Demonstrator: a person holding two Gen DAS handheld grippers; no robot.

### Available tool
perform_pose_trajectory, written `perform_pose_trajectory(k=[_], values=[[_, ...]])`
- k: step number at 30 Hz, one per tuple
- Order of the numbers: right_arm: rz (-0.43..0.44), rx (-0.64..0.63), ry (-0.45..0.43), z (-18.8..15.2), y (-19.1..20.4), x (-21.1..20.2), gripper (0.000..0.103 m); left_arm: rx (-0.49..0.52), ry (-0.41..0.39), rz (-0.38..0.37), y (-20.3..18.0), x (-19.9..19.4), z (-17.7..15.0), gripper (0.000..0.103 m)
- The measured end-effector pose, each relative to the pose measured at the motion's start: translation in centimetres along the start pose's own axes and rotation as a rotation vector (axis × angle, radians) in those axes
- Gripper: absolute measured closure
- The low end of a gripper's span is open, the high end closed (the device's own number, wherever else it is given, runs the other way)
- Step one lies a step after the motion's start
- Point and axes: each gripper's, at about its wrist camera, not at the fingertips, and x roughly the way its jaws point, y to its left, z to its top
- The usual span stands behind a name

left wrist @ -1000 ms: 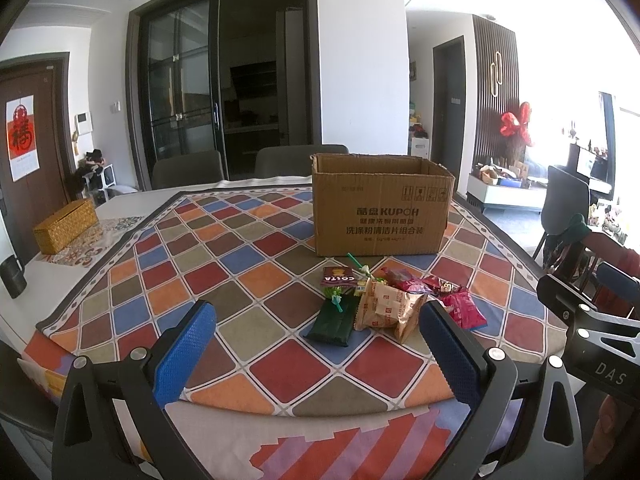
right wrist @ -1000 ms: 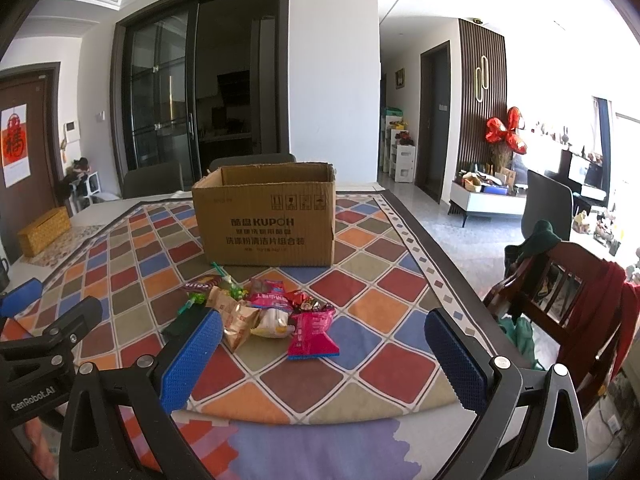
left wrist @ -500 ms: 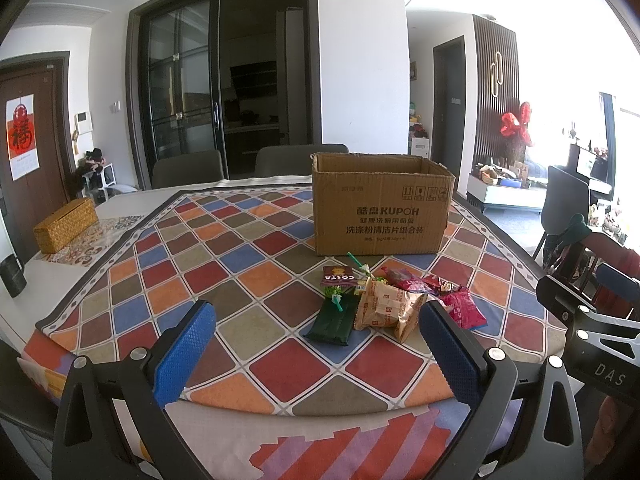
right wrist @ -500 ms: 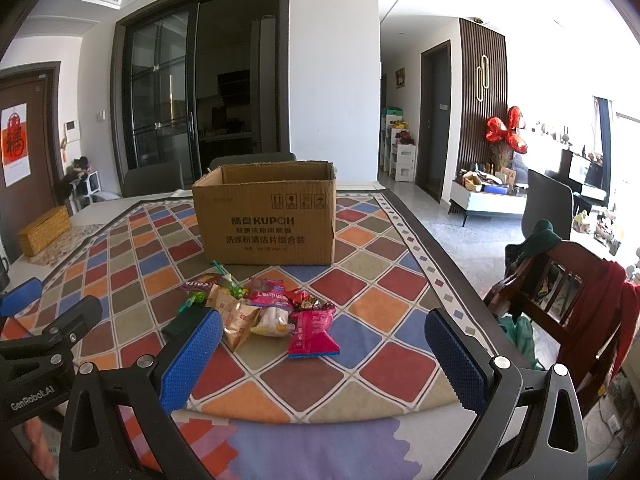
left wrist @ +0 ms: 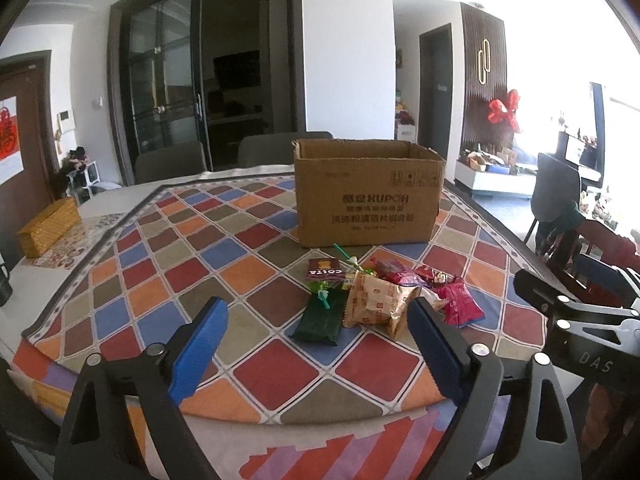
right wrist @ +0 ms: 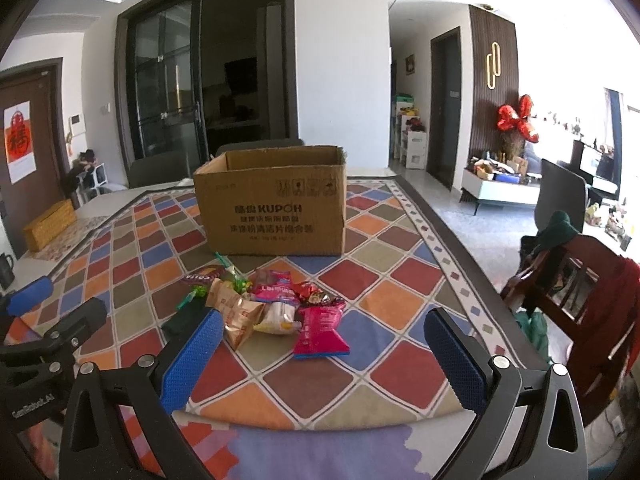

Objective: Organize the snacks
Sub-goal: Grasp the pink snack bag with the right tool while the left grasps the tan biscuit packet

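Note:
A pile of snack packets lies on the checkered tablecloth in front of an open cardboard box, also in the right wrist view. The pile holds a dark green packet, a gold packet, a red packet and a maroon COSTA packet. In the right wrist view the red packet and gold packet lie nearest. My left gripper is open and empty, just short of the pile. My right gripper is open and empty, near the table's front edge.
A woven yellow box sits at the table's far left. Chairs stand behind the table. A wooden chair with red cloth stands right of the table. The checkered cloth covers most of the table.
Both grippers have hardly moved; the view has shifted very slightly. The snacks and box lie as before.

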Motion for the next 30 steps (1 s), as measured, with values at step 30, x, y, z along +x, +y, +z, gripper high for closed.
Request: perform_pose_trajectory(k=[30], values=[[0.043,0.024,0.279,-2.5,-1.0,12.7,0.031,0.112,0.192,-0.253,-3.1,13.9,-1.4,0.026]])
